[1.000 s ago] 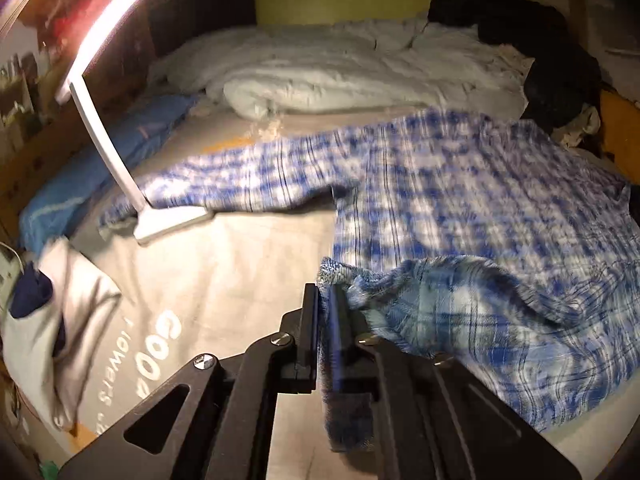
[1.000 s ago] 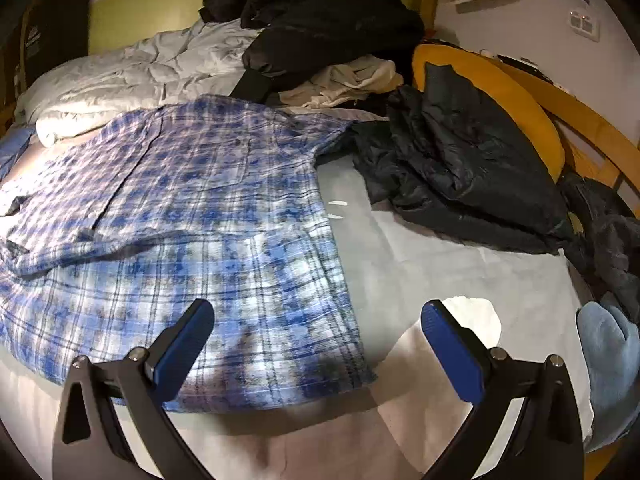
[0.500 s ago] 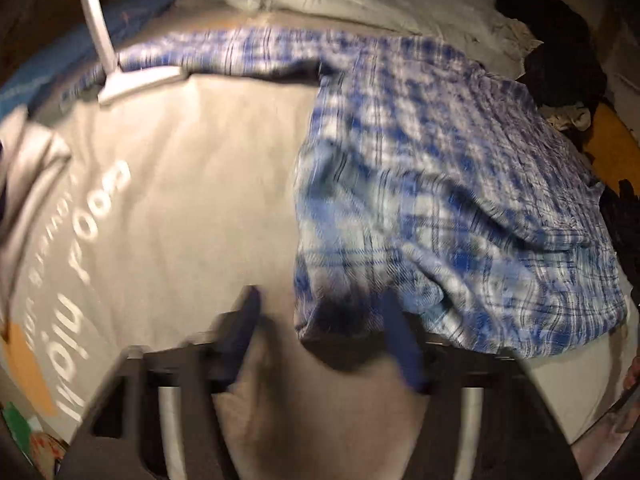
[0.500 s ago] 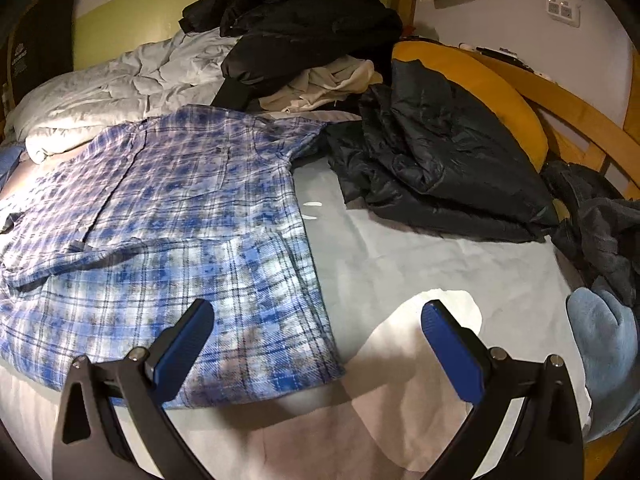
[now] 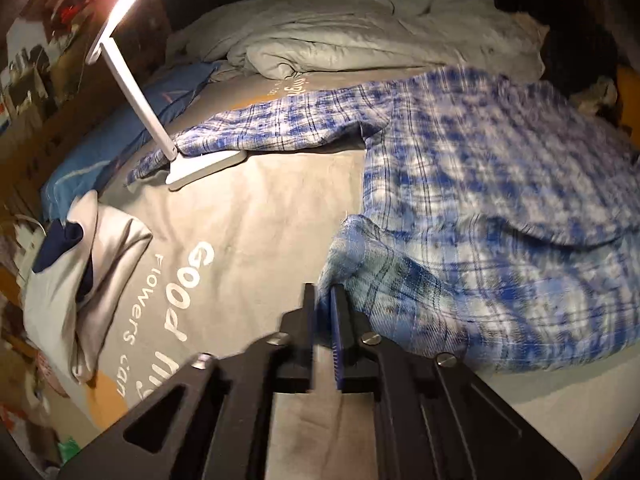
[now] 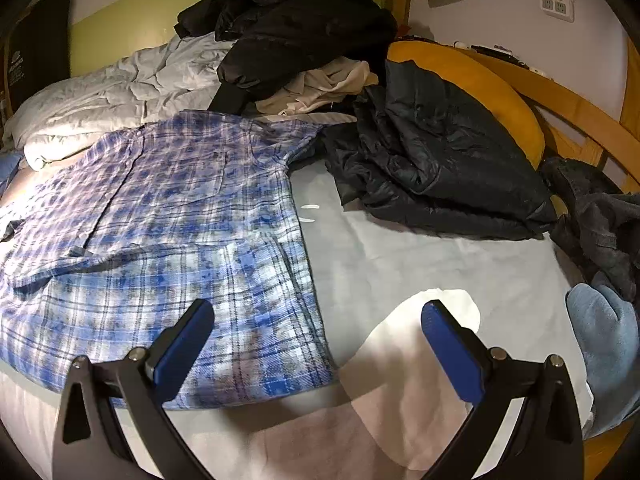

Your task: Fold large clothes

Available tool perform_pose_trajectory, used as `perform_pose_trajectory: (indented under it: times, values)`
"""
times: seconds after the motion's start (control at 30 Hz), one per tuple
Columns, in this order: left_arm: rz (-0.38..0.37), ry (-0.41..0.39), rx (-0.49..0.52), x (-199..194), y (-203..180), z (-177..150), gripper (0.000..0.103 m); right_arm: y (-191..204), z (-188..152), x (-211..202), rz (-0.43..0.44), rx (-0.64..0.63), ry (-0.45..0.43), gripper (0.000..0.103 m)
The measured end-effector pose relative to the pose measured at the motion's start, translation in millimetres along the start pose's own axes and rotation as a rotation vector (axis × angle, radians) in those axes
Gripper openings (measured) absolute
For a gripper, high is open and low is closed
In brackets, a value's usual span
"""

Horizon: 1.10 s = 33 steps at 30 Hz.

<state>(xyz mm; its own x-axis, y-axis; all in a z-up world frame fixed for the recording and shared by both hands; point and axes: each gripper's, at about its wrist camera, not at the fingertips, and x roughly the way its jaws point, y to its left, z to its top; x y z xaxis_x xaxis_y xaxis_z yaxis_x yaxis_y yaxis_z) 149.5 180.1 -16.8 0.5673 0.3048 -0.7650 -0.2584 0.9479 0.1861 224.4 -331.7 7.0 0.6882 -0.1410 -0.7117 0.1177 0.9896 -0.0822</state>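
Lamp-lit bed (image 5: 256, 216) carries a blue plaid shirt (image 6: 168, 216). Left gripper (image 5: 322, 296) jaws are closing beside its folded hem; right gripper (image 6: 316, 320) jaws stand wide above. A missed pinch could undo the fold.

One plaid shirt (image 6: 168, 240) on one bed (image 6: 400, 264), one lamp (image 5: 160, 120) far left, two dark jackets (image 6: 432, 160) far right, two tools (image 5: 324, 300).
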Motion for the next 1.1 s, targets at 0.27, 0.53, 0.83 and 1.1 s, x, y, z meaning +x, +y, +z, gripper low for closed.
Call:
perform_pose_trajectory:
  times: [0.27,0.53,0.83,1.1]
  values:
    - [-0.164,-0.140,0.012,-25,-15,5,0.064,6,1,-3,0.052,0.002,-0.011,0.103]
    - [-0.473,0.014,0.171,5,-115,21,0.050,47,-2,15,0.154,-0.038,0.067,0.103]
    - [-0.413,0.010,0.183,49,-178,52,0.050,88,-12,13,0.188,-0.175,0.069,0.103]
    - [-0.378,-0.055,0.103,50,-148,64,0.050,92,-14,15,0.189,-0.203,0.068,0.103]
